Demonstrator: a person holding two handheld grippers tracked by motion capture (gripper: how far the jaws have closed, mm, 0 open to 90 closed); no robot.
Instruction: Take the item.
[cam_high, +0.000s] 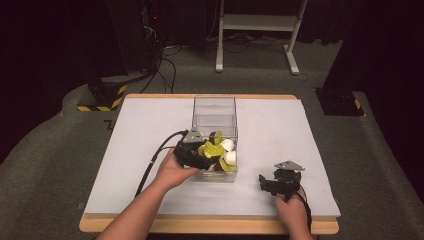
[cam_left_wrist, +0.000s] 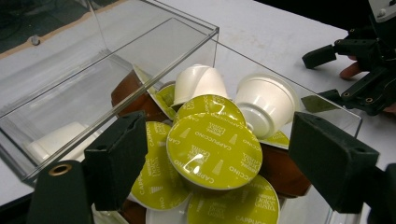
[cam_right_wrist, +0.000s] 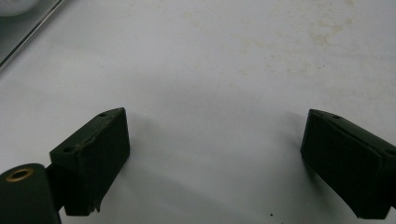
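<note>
A clear plastic box (cam_high: 215, 107) stands mid-table; its near end holds a pile of coffee capsules (cam_high: 220, 152), with yellow-green lids, white cups and brown ones. My left gripper (cam_high: 207, 159) reaches into that pile from the left. In the left gripper view its jaws (cam_left_wrist: 215, 126) stand on either side of a yellow-green capsule (cam_left_wrist: 212, 149) marked Cappuccino, with a gap at each pad. A white capsule (cam_left_wrist: 266, 102) lies just behind it. My right gripper (cam_high: 265, 182) rests low on the white table to the right, its jaws (cam_right_wrist: 217, 116) wide apart with nothing between them.
The box's far half (cam_left_wrist: 70, 93) holds little, one white capsule (cam_left_wrist: 51, 140) against its wall. White table surface (cam_high: 300, 130) lies to the right and left of the box. The other gripper (cam_left_wrist: 310, 80) shows beyond the box wall. A cable (cam_high: 155, 160) trails from the left gripper.
</note>
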